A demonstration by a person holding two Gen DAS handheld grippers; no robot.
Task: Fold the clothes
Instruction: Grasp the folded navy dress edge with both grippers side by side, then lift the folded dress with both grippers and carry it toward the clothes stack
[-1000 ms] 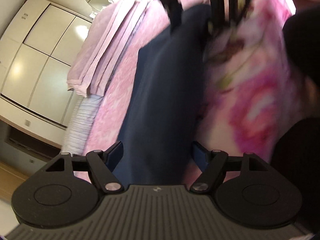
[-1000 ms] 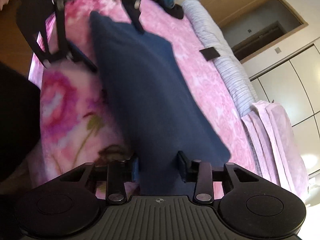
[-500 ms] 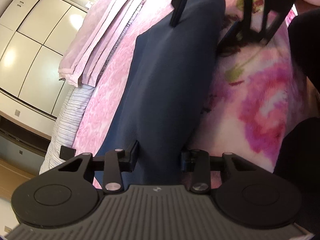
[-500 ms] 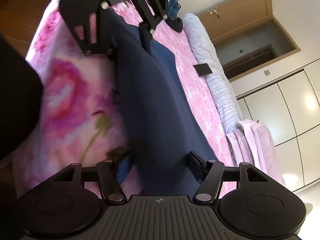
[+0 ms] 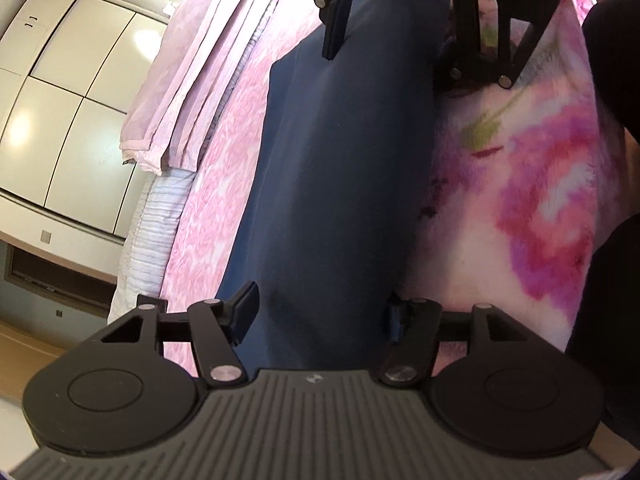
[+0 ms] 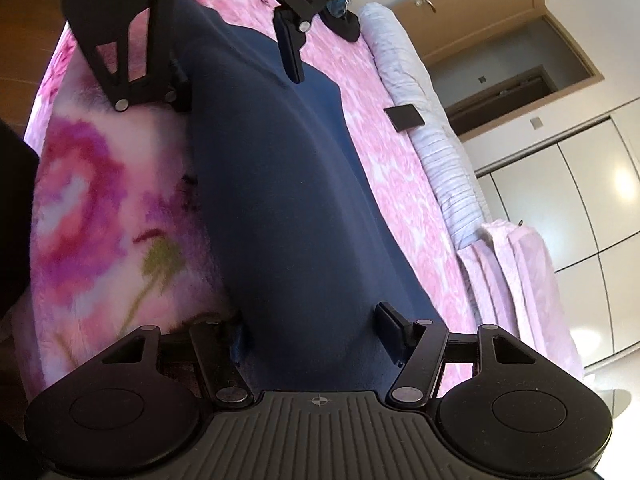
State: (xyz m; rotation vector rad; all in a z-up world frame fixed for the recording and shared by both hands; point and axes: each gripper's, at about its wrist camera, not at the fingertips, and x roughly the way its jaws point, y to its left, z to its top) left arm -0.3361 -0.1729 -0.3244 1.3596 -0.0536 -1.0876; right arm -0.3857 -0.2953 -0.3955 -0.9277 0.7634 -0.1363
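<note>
Across the bed (image 5: 224,160) lies a long navy garment (image 5: 340,168), folded into a narrow strip along the near edge, half on the pink patterned cover and half against the flowered fleece blanket (image 5: 532,200). Nearest that blanket, 2 grippers face each other, one at each end of the strip. The left gripper (image 5: 322,314) straddles its end: its jaws have just been opening, the cloth lies between them, and the pads do not seem to press on it, so it looks released. The right gripper (image 6: 316,330) stands likewise spread over the other end, cloth between its fingers (image 6: 390,326), no squeeze visible. Beyond the garment, toward the far side of the bed, a small black square object (image 6: 404,117) rests near a striped white bolster (image 6: 440,136). A stack of pale pink folded bedding (image 5: 188,68) sits by the bolster's end. Past the bed stand cream wardrobe doors (image 5: 60,92) and a wooden door (image 6: 472,4).
</note>
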